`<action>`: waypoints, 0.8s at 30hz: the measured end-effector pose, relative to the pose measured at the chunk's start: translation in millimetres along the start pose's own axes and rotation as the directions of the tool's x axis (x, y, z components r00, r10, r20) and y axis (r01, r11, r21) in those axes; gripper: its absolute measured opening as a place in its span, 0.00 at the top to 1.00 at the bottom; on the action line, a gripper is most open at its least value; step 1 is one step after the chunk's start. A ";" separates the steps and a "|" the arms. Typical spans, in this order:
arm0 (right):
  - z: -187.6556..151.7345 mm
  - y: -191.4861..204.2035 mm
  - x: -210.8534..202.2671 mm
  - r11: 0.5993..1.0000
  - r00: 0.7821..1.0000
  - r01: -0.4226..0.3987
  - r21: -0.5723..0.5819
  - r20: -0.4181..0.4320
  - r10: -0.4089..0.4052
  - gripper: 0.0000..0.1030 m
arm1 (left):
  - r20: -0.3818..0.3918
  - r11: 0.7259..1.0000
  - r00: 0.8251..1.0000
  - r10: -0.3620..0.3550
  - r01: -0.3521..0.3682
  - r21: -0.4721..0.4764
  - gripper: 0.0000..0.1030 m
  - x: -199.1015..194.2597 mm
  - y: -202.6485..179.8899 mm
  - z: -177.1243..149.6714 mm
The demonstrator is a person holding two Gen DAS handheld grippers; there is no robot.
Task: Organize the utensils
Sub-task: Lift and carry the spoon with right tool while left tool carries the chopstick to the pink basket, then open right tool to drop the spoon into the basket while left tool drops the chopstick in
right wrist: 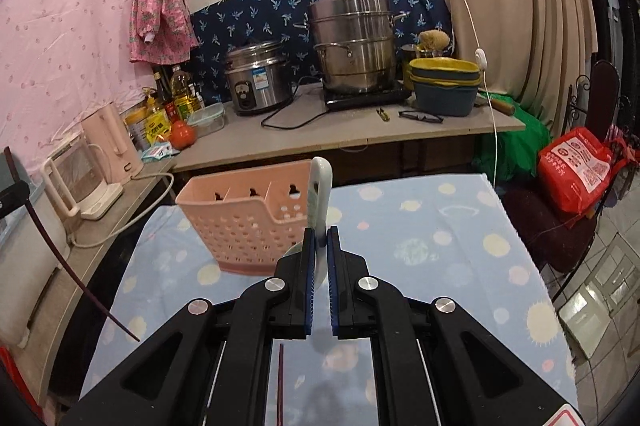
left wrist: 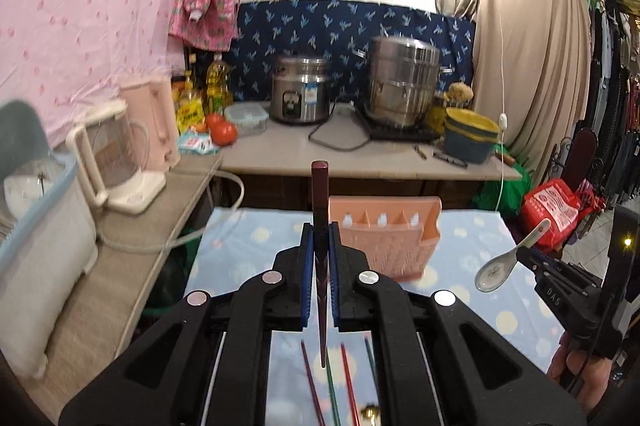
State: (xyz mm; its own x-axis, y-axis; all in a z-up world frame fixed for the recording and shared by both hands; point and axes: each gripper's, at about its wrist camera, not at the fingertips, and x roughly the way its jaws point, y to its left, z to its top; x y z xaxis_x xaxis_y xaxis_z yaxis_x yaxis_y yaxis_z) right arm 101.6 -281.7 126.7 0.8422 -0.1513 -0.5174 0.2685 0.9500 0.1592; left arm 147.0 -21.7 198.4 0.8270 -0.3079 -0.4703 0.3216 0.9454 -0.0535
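My left gripper is shut on a dark red chopstick, held above the table with its thick end up. A pink slotted utensil holder stands just right of it on the blue patterned tablecloth. My right gripper is shut on a white ceramic spoon, handle up, just right of the holder. In the left wrist view the spoon and right gripper show at right. Several coloured chopsticks lie on the cloth below my left gripper.
A counter behind the table carries a rice cooker, a steel steamer pot, stacked basins, tomatoes and oil bottles. A kettle stands on the left ledge. A red bag sits at right.
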 end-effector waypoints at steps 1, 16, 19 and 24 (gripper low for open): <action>8.3 1.2 4.9 1.000 1.000 0.003 -0.001 0.014 -0.003 0.94 | 0.011 1.000 1.000 -0.003 0.003 0.002 0.93 4.0 -1.2 8.6; 58.3 18.5 99.4 1.000 0.998 -0.012 0.018 0.060 0.011 0.94 | 0.128 1.000 0.992 -0.021 0.023 -0.016 0.93 99.3 -25.3 103.8; 52.9 20.3 116.2 0.999 0.999 -0.030 0.018 0.023 0.030 0.94 | 0.107 0.999 0.994 -0.028 0.031 -0.021 0.93 122.1 -25.8 99.5; 39.5 23.8 139.4 1.000 0.999 -0.027 0.006 -0.022 0.027 0.94 | 0.058 1.000 0.998 -0.024 0.024 -0.013 0.93 155.0 -27.2 82.5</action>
State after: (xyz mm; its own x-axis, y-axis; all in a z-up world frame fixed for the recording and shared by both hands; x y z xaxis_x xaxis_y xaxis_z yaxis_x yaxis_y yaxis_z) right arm 243.8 -291.0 91.6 0.8387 -0.1193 -0.5313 0.2482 0.9523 0.1779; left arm 304.5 -103.9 199.7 0.8445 -0.3358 -0.4171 0.3358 0.9389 -0.0762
